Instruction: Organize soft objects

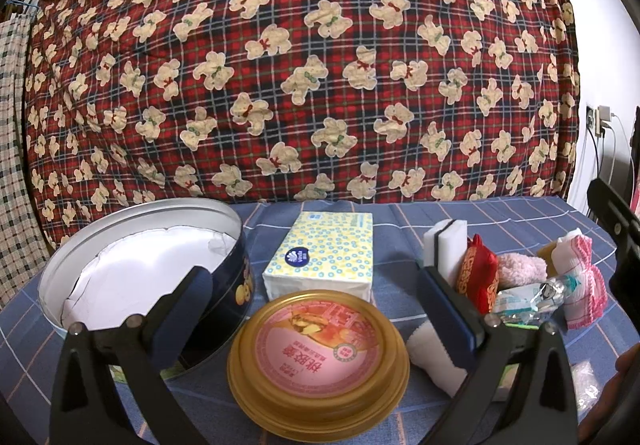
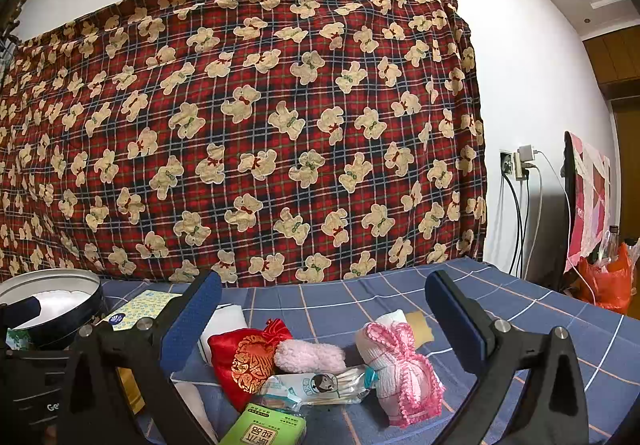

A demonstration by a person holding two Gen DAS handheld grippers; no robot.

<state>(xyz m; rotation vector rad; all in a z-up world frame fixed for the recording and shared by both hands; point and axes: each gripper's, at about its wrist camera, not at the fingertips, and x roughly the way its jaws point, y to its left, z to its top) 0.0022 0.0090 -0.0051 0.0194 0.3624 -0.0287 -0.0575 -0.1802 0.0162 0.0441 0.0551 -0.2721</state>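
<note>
My left gripper is open and empty above a round gold lid. To its left stands an open round blue tin with white lining. Behind the lid lies a yellow-dotted tissue pack. To the right lies a pile: white sponge, red pouch, pink fluffy piece, pink-edged white cloth. My right gripper is open and empty over the same pile: red pouch, pink fluffy piece, pink-edged cloth, green tissue pack.
A blue checked cloth covers the table. A red bear-print blanket hangs behind it. A plastic-wrapped packet lies in the pile. Cables and a wall socket are at the right, with an orange bag on the floor.
</note>
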